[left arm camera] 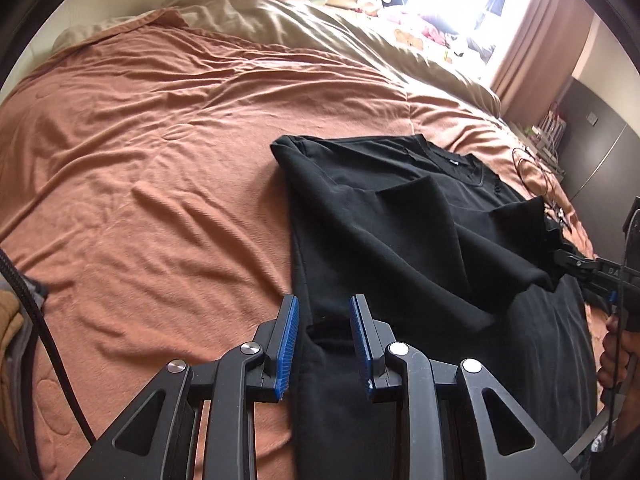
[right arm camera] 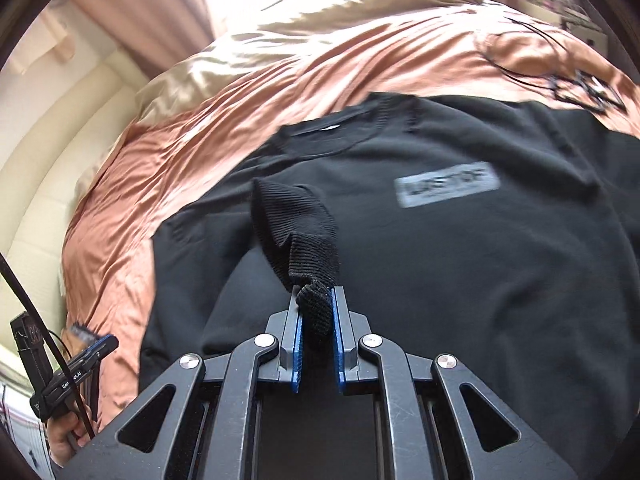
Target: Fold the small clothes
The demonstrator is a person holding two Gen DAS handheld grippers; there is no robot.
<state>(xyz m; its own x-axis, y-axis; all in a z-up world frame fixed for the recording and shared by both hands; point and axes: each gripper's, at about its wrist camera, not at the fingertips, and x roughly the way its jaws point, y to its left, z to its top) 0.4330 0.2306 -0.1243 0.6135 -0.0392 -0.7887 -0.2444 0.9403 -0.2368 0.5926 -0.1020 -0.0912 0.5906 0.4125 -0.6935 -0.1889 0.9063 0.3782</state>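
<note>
Black sweatshirt (right arm camera: pixel 460 240) lay flat on the orange bedspread (left arm camera: pixel 160 160), collar toward the window side, chest label facing up. One sleeve was already lying across the body. The step in hand looked like folding in the other sleeve.

Right gripper (right arm camera: pixel 317 320) was clamped on the ribbed cuff (right arm camera: pixel 296 224) of that sleeve, held above the sweatshirt's chest, label to its right. The blue pads (right arm camera: pixel 297 352) were nearly closed, with a wad of rib knit bunched between them and sticking out past the tips. The rest of the cuff stood up in front of the gripper.

To do it well, my read: carry the cuff straight across the chest so the sleeve lies parallel to the hem line, keep the fabric taut enough that the shoulder crease forms clean, and lower it before letting go. The grip was only on the cuff edge, so a fast pull could slip it out.

Left gripper (left arm camera: pixel 325 336) was released, jaws well apart, holding nothing. It hovered over the sweatshirt's near edge beside the other cuff opening (left arm camera: pixel 332 328); I couldn't tell whether the pads touched fabric. Best use, in my judgement: press the body down while the right one pulls.
</note>
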